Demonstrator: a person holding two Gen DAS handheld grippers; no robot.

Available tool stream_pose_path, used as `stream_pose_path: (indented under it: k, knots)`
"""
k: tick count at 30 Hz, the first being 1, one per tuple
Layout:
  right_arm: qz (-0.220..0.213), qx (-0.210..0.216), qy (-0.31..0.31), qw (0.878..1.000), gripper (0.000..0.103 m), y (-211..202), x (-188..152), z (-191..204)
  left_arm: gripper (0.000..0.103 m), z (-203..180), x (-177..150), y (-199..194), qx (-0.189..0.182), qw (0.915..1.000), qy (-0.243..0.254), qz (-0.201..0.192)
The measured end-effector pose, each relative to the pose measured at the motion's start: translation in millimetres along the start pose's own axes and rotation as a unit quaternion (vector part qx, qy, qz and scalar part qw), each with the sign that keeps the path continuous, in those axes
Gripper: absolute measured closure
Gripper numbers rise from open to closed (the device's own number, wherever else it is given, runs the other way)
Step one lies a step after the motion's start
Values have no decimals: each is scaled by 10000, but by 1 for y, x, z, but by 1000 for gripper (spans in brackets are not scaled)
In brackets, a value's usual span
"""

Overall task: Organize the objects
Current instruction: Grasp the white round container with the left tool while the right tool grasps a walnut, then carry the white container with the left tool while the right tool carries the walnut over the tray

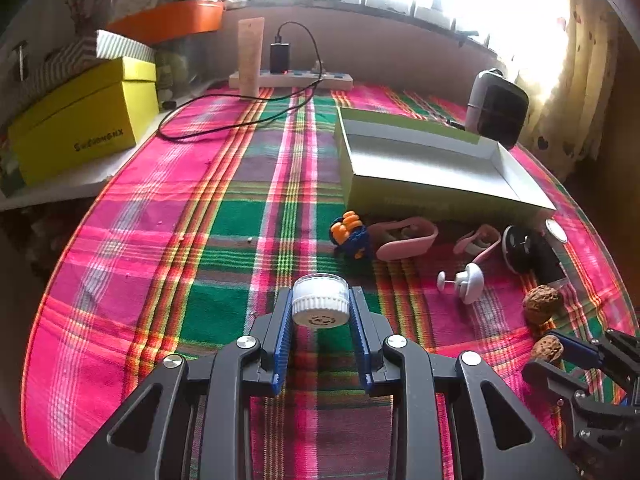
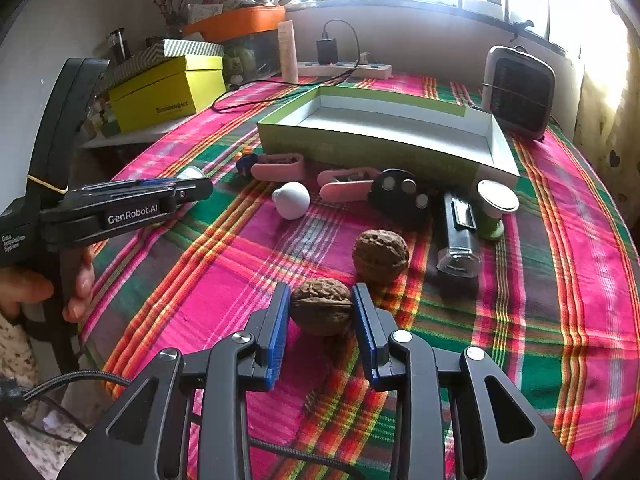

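My left gripper is shut on a small white-capped jar and holds it above the plaid cloth. My right gripper is shut on a brown walnut, low over the cloth; it also shows in the left wrist view. A second walnut lies just beyond it. An open green-and-white box lies at the back. In front of it lie two pink clips, a white knob, a black round piece, a black tube and a blue-orange toy.
A round table with plaid cloth. A yellow box and orange tray stand at the left. A power strip with charger and cable lies at the back. A small heater stands at the back right. A green spool lies by the black tube.
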State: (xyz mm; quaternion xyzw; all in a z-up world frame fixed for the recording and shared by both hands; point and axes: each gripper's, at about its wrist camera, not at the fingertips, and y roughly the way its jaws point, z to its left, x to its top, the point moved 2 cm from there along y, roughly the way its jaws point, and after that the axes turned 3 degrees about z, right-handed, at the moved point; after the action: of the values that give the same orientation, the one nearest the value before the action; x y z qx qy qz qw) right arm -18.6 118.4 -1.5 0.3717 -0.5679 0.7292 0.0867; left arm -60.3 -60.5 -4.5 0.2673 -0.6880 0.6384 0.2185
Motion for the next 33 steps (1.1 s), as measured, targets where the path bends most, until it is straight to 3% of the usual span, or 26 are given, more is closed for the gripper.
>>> stream_pose_path:
  k: [20,33]
  knots:
    - [-345,134,-55,9993,70,-5,50,-11,77,-14,37,-11,-179,9994,113,-282]
    - [-315,200,120,9992,70,14,95,-42,77,-27,71,11,-290,9993,107,-217]
